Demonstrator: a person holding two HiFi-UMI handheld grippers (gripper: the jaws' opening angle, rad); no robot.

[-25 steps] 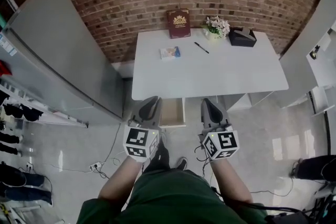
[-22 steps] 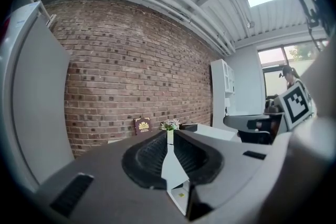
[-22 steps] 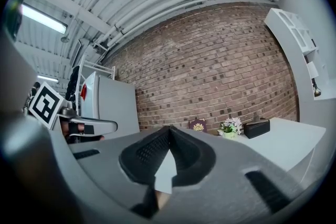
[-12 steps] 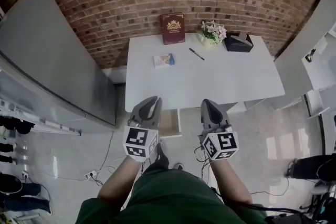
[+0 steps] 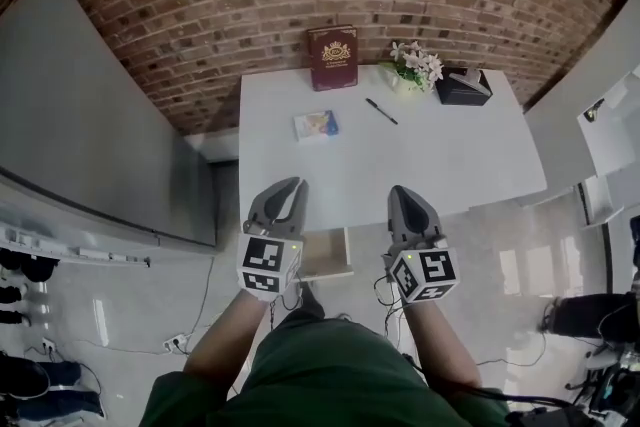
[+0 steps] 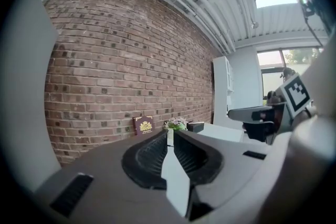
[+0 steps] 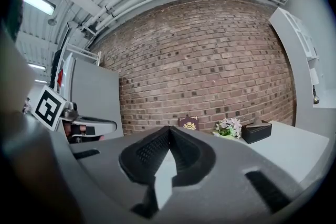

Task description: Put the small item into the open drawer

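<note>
Table (image 5: 420, 165) nearer; drawer (image 5: 326, 255) half hidden beneath.

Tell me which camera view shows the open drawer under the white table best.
The head view: the open light-wood drawer juts out below the white table's front edge, its inside visible from above. Both gripper views look over the table to the red brick wall and show nothing of the drawer.

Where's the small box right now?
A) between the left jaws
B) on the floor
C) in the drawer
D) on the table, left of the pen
D: the head view shows the small box lying on the table, left of the pen.
</note>
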